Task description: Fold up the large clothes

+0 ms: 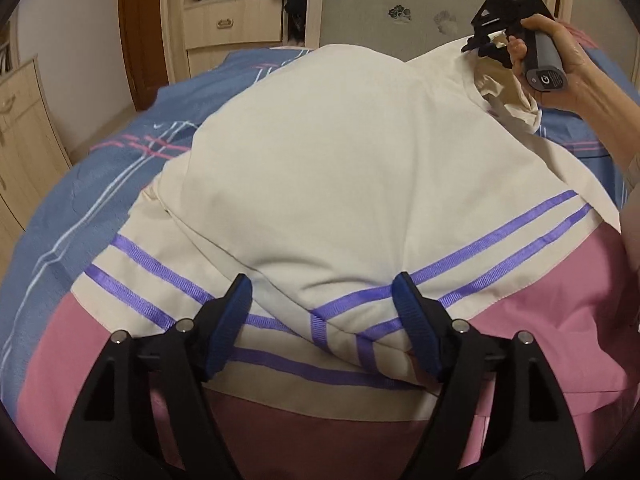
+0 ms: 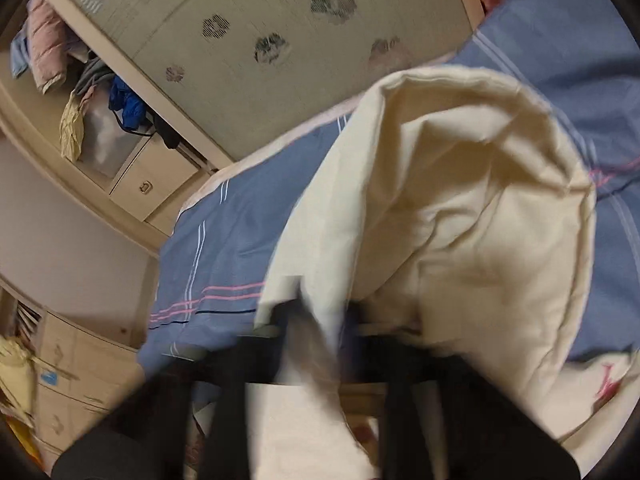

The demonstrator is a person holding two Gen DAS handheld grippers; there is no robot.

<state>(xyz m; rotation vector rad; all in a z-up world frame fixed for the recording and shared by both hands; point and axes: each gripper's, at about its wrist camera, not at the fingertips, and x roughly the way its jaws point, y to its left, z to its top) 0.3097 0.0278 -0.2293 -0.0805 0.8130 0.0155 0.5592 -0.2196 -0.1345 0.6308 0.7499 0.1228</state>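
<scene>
A large cream garment [image 1: 340, 168] with purple stripes and a pink panel [image 1: 560, 320] lies folded over on the bed. My left gripper [image 1: 322, 320] hovers open over the near striped fold, blue pads on either side of it. My right gripper [image 1: 486, 42] is at the far right corner, shut on a bunched cream corner of the garment and holding it up. In the blurred right wrist view the cream cloth [image 2: 460, 220] hangs from between the right gripper's fingers [image 2: 320, 336].
The bed has a blue cover [image 1: 92, 200] with pink and white lines. A wooden cabinet [image 1: 236, 20] and a wardrobe with flower-print doors [image 1: 392, 0] stand behind the bed. A drawer unit [image 1: 24, 128] stands at the left.
</scene>
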